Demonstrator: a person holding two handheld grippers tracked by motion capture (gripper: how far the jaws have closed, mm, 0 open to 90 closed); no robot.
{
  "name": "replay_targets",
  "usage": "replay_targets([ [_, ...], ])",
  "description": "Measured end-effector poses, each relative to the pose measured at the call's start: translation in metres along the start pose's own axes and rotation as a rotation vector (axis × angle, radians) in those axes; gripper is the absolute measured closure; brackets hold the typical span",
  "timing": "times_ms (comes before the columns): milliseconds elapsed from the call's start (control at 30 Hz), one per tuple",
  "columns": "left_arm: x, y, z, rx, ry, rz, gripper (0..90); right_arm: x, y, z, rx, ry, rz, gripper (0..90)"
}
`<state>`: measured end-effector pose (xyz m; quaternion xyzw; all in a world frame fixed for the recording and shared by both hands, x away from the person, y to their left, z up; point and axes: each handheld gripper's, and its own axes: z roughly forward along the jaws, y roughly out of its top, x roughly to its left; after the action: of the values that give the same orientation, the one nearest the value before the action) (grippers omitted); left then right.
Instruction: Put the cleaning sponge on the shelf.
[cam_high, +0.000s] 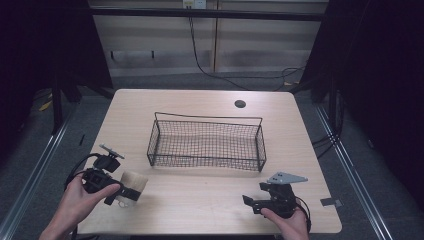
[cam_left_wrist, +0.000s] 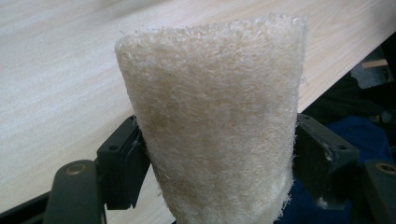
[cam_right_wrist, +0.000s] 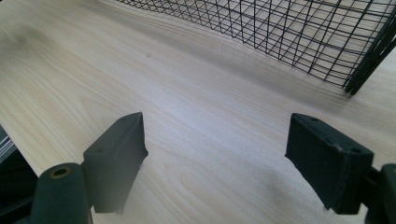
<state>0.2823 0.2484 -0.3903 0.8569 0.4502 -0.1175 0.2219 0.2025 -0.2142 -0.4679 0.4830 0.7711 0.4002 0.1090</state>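
The left tongs (cam_high: 131, 193), held level in the person's left hand (cam_high: 75, 200) at the bench's (cam_high: 210, 200) near left corner, pinch a beige scrub pad (cam_left_wrist: 215, 135) between their pads. The pad's lower end is cut off in the left gripper view, and no writing shows on it. The right tongs (cam_high: 248, 202) stand spread over bare bench, the wire basket (cam_high: 207, 142) beyond them.

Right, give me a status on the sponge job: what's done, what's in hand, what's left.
Done: the left gripper has its jaws clamped on the beige fibrous pad, near the table's front left corner in the high view. In hand: carrying that pad. Left: the wire basket at mid-table has nothing in it, so the pad probably still has to go there. The right gripper is open over bare wood.
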Motion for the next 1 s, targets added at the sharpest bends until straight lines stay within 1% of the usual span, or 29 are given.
replay_targets([
  [100, -0.006, 0.003, -0.003, 0.001, -0.002, 0.024, 26.6, 0.000, 0.000, 0.000, 0.000, -0.002, 0.000, 19.5],
  [200, -0.009, 0.004, -0.005, 0.007, -0.005, 0.030, 26.6, 0.000, 0.000, 0.000, 0.002, -0.001, 0.000, 19.6],
  [300, -0.012, 0.005, -0.009, -0.004, -0.004, 0.045, 26.6, 0.001, 0.000, -0.001, -0.001, 0.001, -0.004, 19.5],
  [367, -0.013, 0.006, -0.010, -0.010, -0.006, 0.045, 26.6, 0.000, 0.000, 0.000, 0.000, -0.001, -0.002, 19.5],
  [433, -0.015, 0.009, -0.013, -0.021, 0.001, 0.050, 26.6, 0.000, 0.000, 0.000, -0.001, -0.001, -0.002, 19.5],
  [500, -0.017, 0.013, -0.015, -0.021, -0.001, 0.056, 26.6, 0.001, 0.000, 0.000, -0.003, 0.001, -0.004, 19.5],
  [533, -0.019, 0.015, -0.015, -0.026, 0.002, 0.052, 26.6, 0.001, 0.000, -0.001, -0.003, 0.001, -0.004, 19.5],
  [567, -0.021, 0.020, -0.018, -0.025, 0.008, 0.059, 26.6, 0.000, 0.000, 0.000, -0.003, 0.001, -0.002, 19.4],
  [600, -0.021, 0.020, -0.018, -0.025, 0.008, 0.059, 26.6, 0.000, 0.000, 0.000, -0.003, 0.001, -0.002, 19.4],
  [633, -0.024, 0.026, -0.020, -0.024, 0.009, 0.066, 26.6, 0.000, 0.000, 0.000, -0.003, 0.000, -0.001, 19.5],
  [700, -0.025, 0.028, -0.021, -0.021, 0.017, 0.068, 26.6, 0.001, 0.000, -0.001, -0.003, 0.002, -0.003, 19.5],
  [733, -0.026, 0.031, -0.021, -0.024, 0.022, 0.062, 26.6, 0.001, 0.000, -0.001, -0.003, 0.002, -0.003, 19.5],
  [767, -0.029, 0.036, -0.022, -0.016, 0.031, 0.062, 26.6, 0.000, 0.000, -0.001, -0.002, 0.003, -0.003, 19.5],
  [833, -0.029, 0.038, -0.023, -0.008, 0.036, 0.067, 26.6, 0.000, 0.000, -0.001, -0.003, 0.002, -0.003, 19.5],
  [967, -0.035, 0.047, -0.027, -0.017, 0.045, 0.057, 26.6, 0.000, 0.000, -0.001, -0.002, 0.004, -0.003, 19.5],
  [1000, -0.038, 0.051, -0.030, -0.011, 0.046, 0.070, 26.6, 0.000, 0.000, -0.001, -0.002, 0.004, -0.003, 19.5],
])
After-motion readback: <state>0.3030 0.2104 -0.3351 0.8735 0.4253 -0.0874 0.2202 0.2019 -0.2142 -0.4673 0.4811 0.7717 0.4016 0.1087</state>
